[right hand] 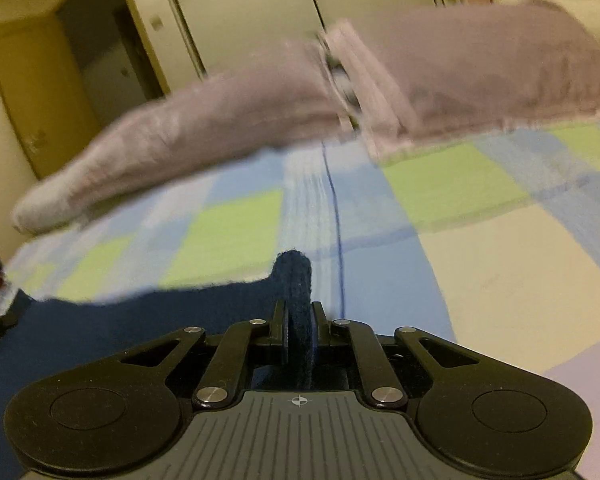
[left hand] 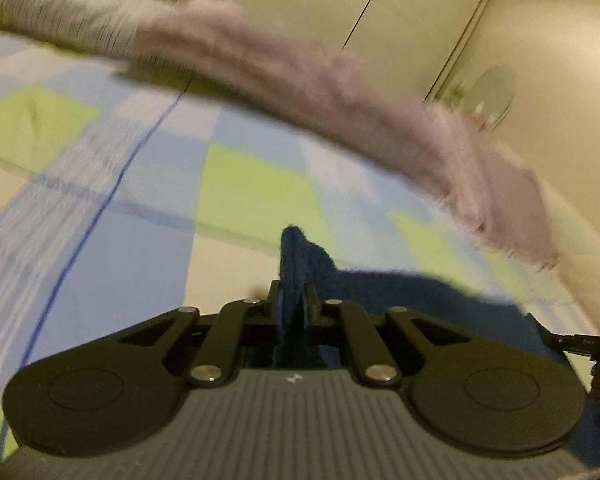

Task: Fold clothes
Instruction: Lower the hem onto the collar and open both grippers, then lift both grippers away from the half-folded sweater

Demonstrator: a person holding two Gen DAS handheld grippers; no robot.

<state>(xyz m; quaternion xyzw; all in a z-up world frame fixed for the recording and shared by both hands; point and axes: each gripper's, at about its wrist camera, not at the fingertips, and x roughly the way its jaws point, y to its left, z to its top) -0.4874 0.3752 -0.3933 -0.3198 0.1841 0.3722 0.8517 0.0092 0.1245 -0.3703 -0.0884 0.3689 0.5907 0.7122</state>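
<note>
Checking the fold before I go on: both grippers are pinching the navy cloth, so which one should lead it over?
Neither clearly: left gripper and right gripper each clamp a bunched edge of the navy cloth above the checked bedspread. Move both together.

Navy knit garment (left hand: 400, 292), raised; lilac fuzzy garment (right hand: 228, 112) on bed.

bare checked bedsheet (right hand: 480, 264) lies open ahead; a lilac garment (right hand: 228, 108) blocks its far edge.

Cream wardrobe doors (right hand: 252, 12) behind checked bedspread (right hand: 228, 224).
</note>
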